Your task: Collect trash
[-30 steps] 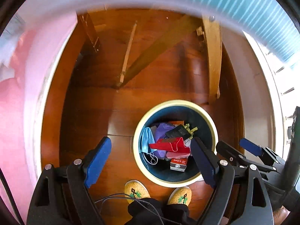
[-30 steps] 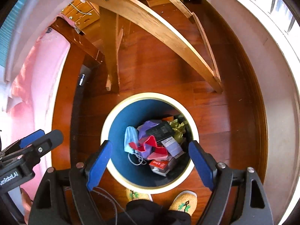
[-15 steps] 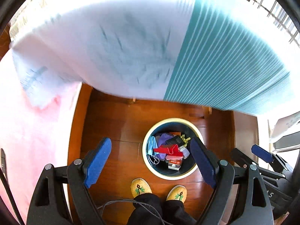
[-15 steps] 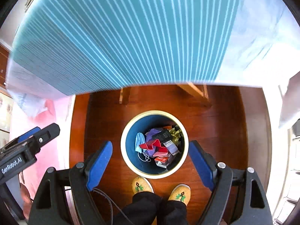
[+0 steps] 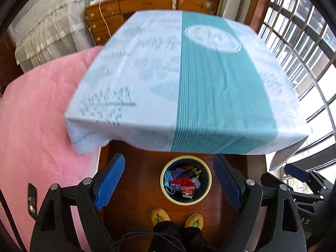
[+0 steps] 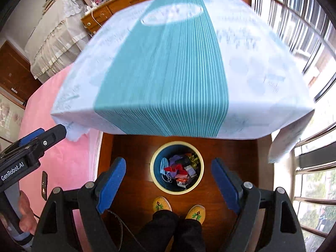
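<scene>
While both tongs [image 5: 169, 180] [image 6: 169, 181] gape wide and empty, crumpled trash [image 5: 183, 182] fills the round bin [image 5: 204, 197]

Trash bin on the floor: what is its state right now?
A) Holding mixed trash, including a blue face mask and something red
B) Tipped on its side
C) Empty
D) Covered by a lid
A: the trash bin stands upright and uncovered on the wooden floor, with a blue face mask and a red item among the trash inside; both sets of jaws are open and hold nothing.
</scene>
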`<control>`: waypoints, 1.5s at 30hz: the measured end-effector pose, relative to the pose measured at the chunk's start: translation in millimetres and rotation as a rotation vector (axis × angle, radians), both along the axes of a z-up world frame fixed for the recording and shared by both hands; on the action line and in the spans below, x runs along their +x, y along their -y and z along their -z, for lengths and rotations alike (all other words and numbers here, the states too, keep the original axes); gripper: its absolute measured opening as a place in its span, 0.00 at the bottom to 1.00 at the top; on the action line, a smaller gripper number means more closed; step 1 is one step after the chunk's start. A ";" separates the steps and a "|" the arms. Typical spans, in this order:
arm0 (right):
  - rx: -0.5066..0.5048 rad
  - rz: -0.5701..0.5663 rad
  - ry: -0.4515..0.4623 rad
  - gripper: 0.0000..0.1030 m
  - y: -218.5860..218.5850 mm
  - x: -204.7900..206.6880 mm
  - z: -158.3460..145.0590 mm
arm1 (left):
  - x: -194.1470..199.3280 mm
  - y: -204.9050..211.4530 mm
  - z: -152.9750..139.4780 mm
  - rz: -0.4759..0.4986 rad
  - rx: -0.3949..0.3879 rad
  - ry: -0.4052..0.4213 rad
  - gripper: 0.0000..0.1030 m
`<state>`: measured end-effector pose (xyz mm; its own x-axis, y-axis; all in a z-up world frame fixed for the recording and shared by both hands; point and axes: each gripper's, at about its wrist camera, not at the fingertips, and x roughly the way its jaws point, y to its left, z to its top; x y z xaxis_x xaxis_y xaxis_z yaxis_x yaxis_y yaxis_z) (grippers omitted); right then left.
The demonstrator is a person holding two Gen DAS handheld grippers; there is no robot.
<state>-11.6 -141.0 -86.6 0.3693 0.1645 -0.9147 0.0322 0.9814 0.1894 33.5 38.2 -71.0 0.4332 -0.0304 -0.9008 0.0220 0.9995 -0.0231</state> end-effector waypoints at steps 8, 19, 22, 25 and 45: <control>0.002 0.022 0.068 0.82 2.0 -8.0 -59.5 | -5.6 -2.8 -54.4 -0.002 -0.015 0.047 0.82; -0.010 0.022 0.187 0.82 0.6 -4.3 -131.6 | -5.7 -4.9 -111.3 -0.046 0.005 0.125 0.82; -0.015 0.023 0.232 0.82 -0.1 -2.7 -150.6 | -5.6 -3.0 -125.7 -0.045 0.006 0.153 0.82; -0.013 0.024 0.267 0.82 -1.6 -1.3 -165.1 | -7.9 -0.6 -139.5 -0.042 -0.002 0.185 0.82; -0.057 -0.020 0.341 0.82 -17.7 -6.2 -175.9 | -18.7 16.1 -144.6 -0.048 0.011 0.220 0.82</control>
